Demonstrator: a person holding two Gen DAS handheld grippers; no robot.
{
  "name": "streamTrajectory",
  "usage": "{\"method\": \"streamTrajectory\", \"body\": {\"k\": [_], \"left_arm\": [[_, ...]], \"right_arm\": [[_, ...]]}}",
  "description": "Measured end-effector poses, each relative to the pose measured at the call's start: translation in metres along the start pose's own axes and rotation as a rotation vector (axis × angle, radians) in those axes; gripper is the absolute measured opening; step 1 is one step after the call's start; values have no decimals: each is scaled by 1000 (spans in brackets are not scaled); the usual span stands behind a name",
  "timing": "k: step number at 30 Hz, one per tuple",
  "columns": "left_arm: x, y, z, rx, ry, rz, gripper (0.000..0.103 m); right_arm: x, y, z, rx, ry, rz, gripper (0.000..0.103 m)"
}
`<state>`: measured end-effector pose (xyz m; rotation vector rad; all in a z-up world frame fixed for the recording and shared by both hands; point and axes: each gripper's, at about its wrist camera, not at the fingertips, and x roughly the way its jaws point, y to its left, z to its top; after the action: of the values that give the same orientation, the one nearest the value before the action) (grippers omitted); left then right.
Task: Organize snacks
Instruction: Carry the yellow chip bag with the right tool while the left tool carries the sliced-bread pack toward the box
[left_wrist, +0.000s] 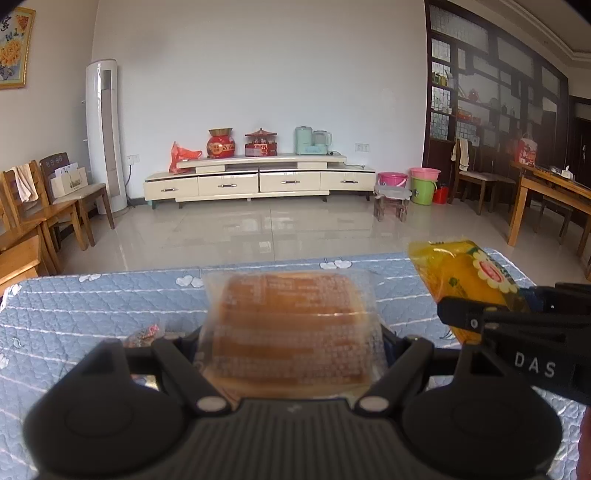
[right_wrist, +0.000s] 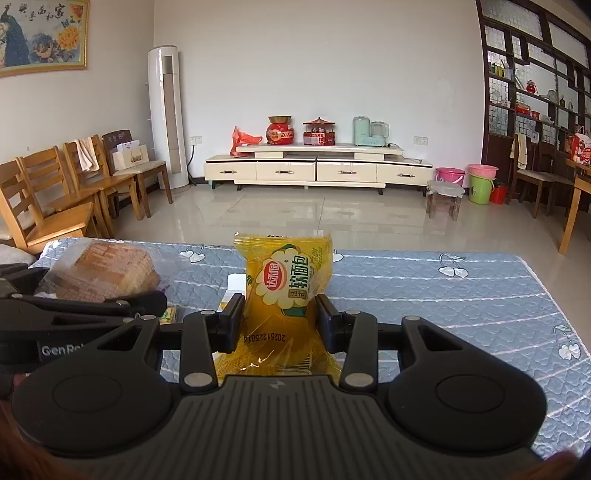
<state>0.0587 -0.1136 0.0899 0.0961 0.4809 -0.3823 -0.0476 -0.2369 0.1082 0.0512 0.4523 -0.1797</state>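
Observation:
My left gripper (left_wrist: 291, 332) is shut on a clear packet of brown layered cake (left_wrist: 288, 310), held above the blue quilted table cover (left_wrist: 74, 306); the packet hides most of both fingers. My right gripper (right_wrist: 280, 306) is shut on a yellow soft-bread packet (right_wrist: 288, 273), which stands upright between the pads. The two grippers are side by side. In the left wrist view the yellow packet (left_wrist: 469, 269) shows at the right. In the right wrist view the cake packet (right_wrist: 99, 269) shows at the left.
A small pink-wrapped snack (left_wrist: 144, 334) lies on the cover left of my left gripper. A white item (right_wrist: 236, 282) and a small yellow-green item (right_wrist: 168, 315) lie on the cover (right_wrist: 443, 295) behind the yellow packet. Wooden chairs (right_wrist: 55, 206) stand left, beyond the table.

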Motion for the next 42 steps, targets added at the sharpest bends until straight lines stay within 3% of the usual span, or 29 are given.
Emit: {"method": "streamTrajectory", "body": {"k": [31,42], "left_arm": [[53,-14,-14,-14,107,-23,82],[73,2,-1,-32,104,-8,82]], "right_arm": [[46,18,11,16,119,34,50],[61,19,18,24,159,53,50]]}}
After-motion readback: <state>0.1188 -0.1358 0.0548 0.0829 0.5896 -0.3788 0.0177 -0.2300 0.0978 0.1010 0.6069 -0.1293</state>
